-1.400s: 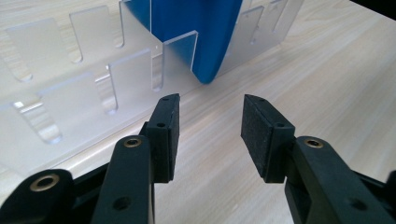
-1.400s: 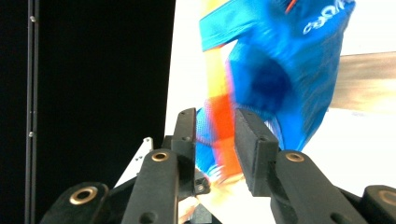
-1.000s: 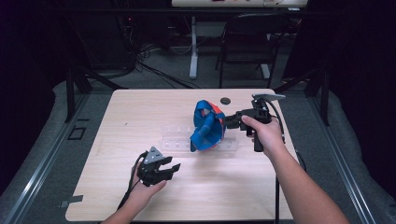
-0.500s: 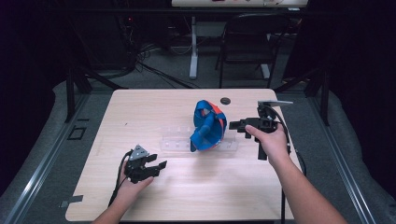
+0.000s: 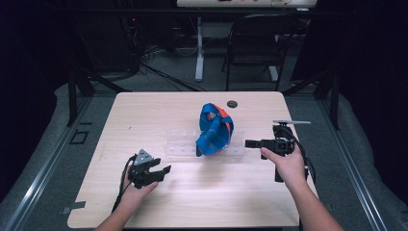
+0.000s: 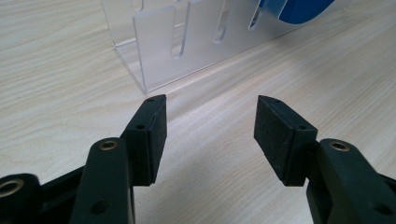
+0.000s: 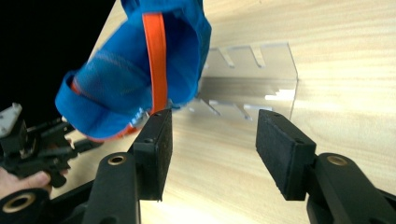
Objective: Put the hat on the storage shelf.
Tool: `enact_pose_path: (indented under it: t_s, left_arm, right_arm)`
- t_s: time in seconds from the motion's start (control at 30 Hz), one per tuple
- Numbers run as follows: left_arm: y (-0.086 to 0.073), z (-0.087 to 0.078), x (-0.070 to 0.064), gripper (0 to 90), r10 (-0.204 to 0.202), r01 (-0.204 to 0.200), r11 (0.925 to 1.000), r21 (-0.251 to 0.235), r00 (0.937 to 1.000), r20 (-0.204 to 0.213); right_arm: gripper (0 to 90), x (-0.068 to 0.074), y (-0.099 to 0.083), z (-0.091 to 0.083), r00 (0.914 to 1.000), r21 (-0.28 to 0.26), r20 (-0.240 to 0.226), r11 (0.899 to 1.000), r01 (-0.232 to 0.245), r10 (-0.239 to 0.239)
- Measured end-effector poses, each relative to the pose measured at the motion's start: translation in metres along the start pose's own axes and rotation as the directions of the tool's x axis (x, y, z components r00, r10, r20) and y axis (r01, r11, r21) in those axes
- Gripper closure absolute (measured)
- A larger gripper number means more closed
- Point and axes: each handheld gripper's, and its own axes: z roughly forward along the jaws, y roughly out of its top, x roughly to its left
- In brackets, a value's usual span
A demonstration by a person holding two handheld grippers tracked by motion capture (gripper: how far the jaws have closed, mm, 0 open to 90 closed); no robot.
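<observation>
The blue cap is seen resting in the clear slotted rack at mid-table, apparently placed, while the left gripper and right gripper are held wide open, empty, apart from it

cap: blue, orange stripe | rack: clear | table: pale wood-grain

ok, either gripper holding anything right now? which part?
Nothing is held. The left gripper and the right gripper are open and empty; the blue cap sits on the clear rack.
</observation>
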Motion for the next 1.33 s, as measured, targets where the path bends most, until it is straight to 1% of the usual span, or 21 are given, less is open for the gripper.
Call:
enact_pose_path:
  t_s: [0.1,0.2,0.27,0.33,0.4,0.5,0.53,0.6,0.67,0.8,0.83,0.9,0.97,1.03,1.07,1.23,1.33]
  left_arm:
    - [0.000,0.001,0.000,44.8,-0.001,0.001,1.0000,0.003,1.0000,-0.009]
    - [0.000,0.001,0.000,44.8,0.000,0.000,1.0000,0.005,1.0000,-0.009]
    - [0.000,0.001,0.000,44.9,-0.007,0.007,1.0000,-0.003,0.9999,-0.008]
    - [0.000,0.000,0.000,45.0,-0.009,0.009,0.9999,-0.008,0.9999,-0.013]
    - [0.000,0.000,0.001,45.0,-0.005,0.005,1.0000,-0.003,0.9999,-0.012]
    - [0.000,-0.001,0.001,45.2,-0.006,0.006,1.0000,-0.007,0.9999,-0.013]
    - [0.000,-0.001,0.001,45.3,-0.006,0.006,1.0000,-0.007,0.9999,-0.013]
    - [0.000,0.000,0.002,45.2,-0.004,0.004,1.0000,-0.005,0.9999,-0.012]
    - [-0.001,0.000,0.002,45.2,-0.010,0.010,0.9999,-0.005,0.9999,-0.013]
    - [-0.001,0.000,0.003,45.2,-0.009,0.009,0.9999,-0.005,0.9999,-0.013]
    - [-0.001,0.000,0.003,45.2,-0.011,0.011,0.9999,-0.005,0.9998,-0.013]
    - [-0.001,0.000,0.003,45.2,-0.016,0.016,0.9999,-0.004,0.9998,-0.014]
    - [-0.002,0.000,0.003,45.3,-0.017,0.017,0.9998,-0.005,0.9996,-0.020]
    - [-0.002,0.000,0.003,45.3,-0.018,0.018,0.9998,0.002,0.9998,-0.012]
    - [-0.002,0.001,0.002,45.3,-0.017,0.016,0.9999,-0.004,0.9998,-0.013]
    - [-0.003,0.002,0.001,45.8,-0.016,0.016,0.9999,-0.001,0.9999,-0.003]
    - [-0.003,0.002,0.000,45.8,-0.010,0.010,0.9999,-0.002,0.9999,-0.003]
  right_arm:
    - [46.5,-0.005,-0.009,0.002,1.0000,0.005,-0.005,1.000,-0.007,0.007]
    - [46.6,-0.008,-0.019,0.005,0.9999,0.021,-0.005,1.000,0.014,-0.014]
    - [47.0,-0.009,-0.027,0.006,0.9994,0.015,-0.022,0.999,0.028,-0.027]
    - [47.4,-0.011,-0.035,0.007,0.9990,0.007,-0.037,1.000,0.027,-0.026]
    - [48.3,-0.014,-0.044,0.009,0.9986,0.006,-0.038,0.999,0.036,-0.036]
    - [51.7,-0.019,-0.058,0.015,0.9988,0.008,-0.039,1.000,0.029,-0.029]
    - [51.7,-0.020,-0.061,0.016,0.9988,0.008,-0.027,0.999,0.040,-0.040]
    - [51.7,-0.022,-0.068,0.018,0.9976,0.003,-0.018,0.998,0.067,-0.067]
    - [51.0,-0.022,-0.074,0.020,0.9956,-0.013,-0.006,0.996,0.093,-0.093]
    - [50.2,-0.022,-0.086,0.022,0.9926,-0.062,0.015,0.991,0.121,-0.120]
    - [49.9,-0.023,-0.089,0.023,0.9930,-0.074,0.007,0.990,0.118,-0.118]
    - [49.9,-0.026,-0.093,0.024,0.9941,-0.077,-0.002,0.991,0.108,-0.108]
    - [49.5,-0.029,-0.097,0.025,0.9950,-0.100,-0.003,0.990,0.099,-0.100]
    - [49.5,-0.031,-0.101,0.025,0.9953,-0.120,-0.004,0.988,0.095,-0.097]
    - [49.0,-0.032,-0.104,0.026,0.9953,-0.136,-0.009,0.986,0.094,-0.096]
    - [48.6,-0.036,-0.114,0.026,0.9896,-0.177,-0.067,0.978,0.114,-0.128]
    - [49.1,-0.038,-0.116,0.026,0.9867,-0.182,-0.072,0.975,0.130,-0.145]
